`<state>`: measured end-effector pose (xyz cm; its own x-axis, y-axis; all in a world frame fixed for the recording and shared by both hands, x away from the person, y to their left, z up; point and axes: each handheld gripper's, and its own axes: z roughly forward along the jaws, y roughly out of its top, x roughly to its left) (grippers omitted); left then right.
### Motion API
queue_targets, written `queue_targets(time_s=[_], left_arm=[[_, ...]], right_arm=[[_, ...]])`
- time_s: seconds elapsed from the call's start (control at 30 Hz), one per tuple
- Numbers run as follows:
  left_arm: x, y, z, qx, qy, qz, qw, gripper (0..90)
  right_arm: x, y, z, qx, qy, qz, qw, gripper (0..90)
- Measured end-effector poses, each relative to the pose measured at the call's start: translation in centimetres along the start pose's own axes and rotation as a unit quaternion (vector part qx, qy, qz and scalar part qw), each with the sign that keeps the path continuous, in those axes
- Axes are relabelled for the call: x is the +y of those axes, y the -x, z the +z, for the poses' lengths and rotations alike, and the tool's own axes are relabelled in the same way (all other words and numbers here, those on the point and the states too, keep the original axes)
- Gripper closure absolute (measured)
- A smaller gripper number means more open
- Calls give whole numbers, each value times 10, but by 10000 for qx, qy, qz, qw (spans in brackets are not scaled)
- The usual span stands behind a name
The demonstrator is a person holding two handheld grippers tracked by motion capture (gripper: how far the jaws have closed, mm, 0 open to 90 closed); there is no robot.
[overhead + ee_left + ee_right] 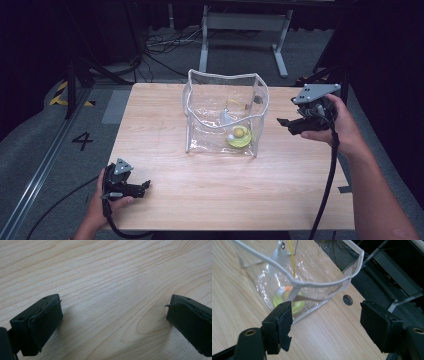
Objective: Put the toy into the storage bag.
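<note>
We count two tools and one clear plastic pouch [225, 112], standing open at the bench [165, 125] centre with one yellow toy [239, 135] inside. Left tool [145, 186], lower left of the high view: jaws apart over bare wood. Right tool [281, 122], jaws apart, just right of the pouch. Right gripper view adds a round hole [347, 299] in the bench.

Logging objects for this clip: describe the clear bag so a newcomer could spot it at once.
On the wooden table, look toward the far edge, near the middle. There stands the clear plastic bag, open-topped with a white rim, left of the right gripper. It alone is see-through, with a yellow toy inside.
</note>
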<state>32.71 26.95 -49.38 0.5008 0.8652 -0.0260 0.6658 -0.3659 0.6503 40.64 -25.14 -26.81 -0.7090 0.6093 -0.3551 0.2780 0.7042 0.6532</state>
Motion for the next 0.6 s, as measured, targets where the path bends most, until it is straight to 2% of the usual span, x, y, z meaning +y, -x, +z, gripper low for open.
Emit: queue_targets(time_s=[0.47,0.6], left_arm=[[0,0,0,0,1,-1,10000,5],[0,0,0,5,0,-6,10000,5]], right_arm=[[-44,-13,10,-142,-276,-113,9995,213],[-59,-17,18,-160,-491,-153,9986,211]])
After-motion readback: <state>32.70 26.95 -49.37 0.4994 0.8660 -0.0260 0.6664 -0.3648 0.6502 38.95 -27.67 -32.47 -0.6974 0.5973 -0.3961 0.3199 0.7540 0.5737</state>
